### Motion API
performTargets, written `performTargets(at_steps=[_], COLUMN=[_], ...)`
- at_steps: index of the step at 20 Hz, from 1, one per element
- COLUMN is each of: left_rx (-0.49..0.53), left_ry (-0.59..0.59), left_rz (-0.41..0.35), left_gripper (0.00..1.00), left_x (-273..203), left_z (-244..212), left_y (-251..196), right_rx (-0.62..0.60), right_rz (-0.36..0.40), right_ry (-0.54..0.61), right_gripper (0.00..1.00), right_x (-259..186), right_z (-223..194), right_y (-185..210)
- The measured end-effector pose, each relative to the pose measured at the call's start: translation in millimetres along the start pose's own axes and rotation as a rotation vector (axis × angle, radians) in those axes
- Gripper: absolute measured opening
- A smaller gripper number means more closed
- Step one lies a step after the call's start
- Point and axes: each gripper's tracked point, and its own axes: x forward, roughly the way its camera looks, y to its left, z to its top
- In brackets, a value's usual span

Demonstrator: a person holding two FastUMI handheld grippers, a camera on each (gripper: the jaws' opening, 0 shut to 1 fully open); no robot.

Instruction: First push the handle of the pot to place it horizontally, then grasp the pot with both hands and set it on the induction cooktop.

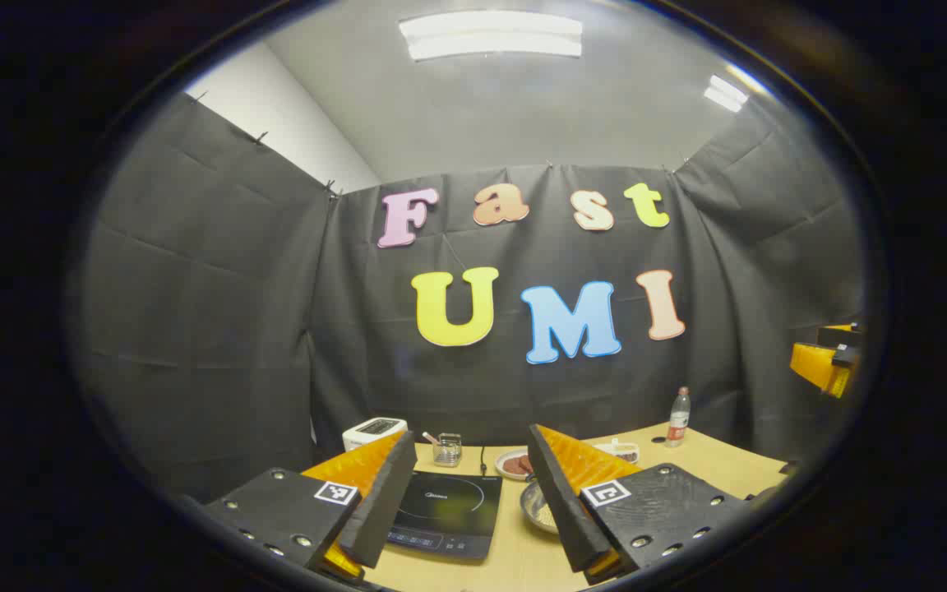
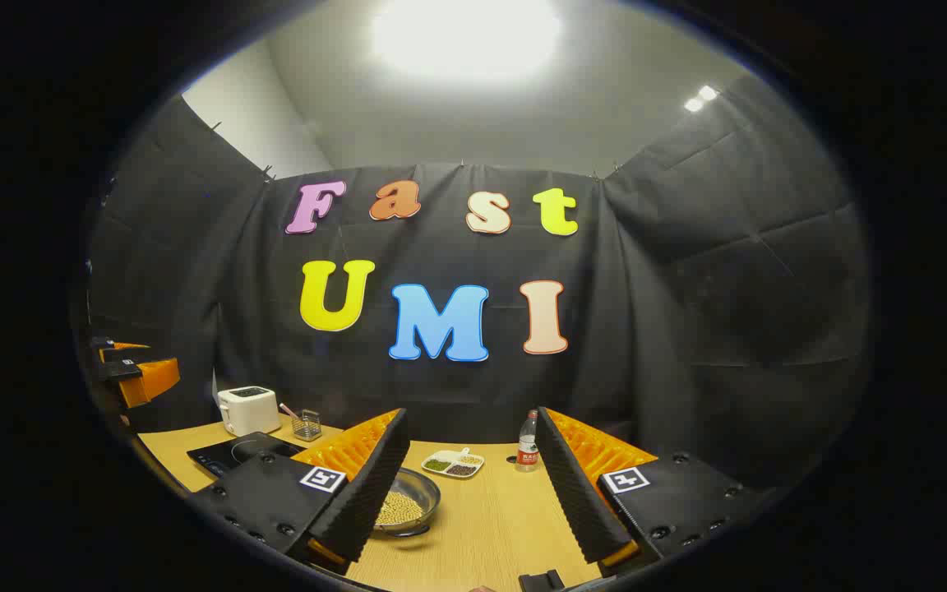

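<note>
The pot (image 2: pixel 404 501) is a shallow metal pan holding pale beans, sitting on the wooden table just past my right gripper's left finger. Its rim also shows in the left gripper view as the pot (image 1: pixel 541 506), half hidden behind a finger. I cannot make out its handle. The black induction cooktop (image 1: pixel 449 514) lies flat to the pot's left, also seen as the cooktop (image 2: pixel 235 452). My left gripper (image 1: pixel 469 437) hangs open above the cooktop's near edge. My right gripper (image 2: pixel 472 415) is open above the table, right of the pot. Neither holds anything.
At the back stand a white toaster (image 2: pixel 247 409), a wire basket (image 2: pixel 305 424), a divided dish of beans (image 2: pixel 453 464) and a bottle (image 2: pixel 528 452). A small plate of brown pieces (image 1: pixel 515 464) sits behind the pot. A black piece (image 2: pixel 541 581) shows at the bottom edge.
</note>
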Motion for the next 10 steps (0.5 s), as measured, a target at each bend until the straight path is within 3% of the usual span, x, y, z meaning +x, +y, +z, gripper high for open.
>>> performTargets(at_steps=[10], left_rx=[0.021], left_ry=[-0.009], left_rz=[0.000], left_gripper=[0.80], left_x=[4.4], left_z=[6.2], left_y=[-0.7], right_rx=[-0.005], right_rz=[0.024], right_ry=[0.001], right_gripper=[0.97], right_x=[9.0], right_z=[3.2], right_y=[6.6])
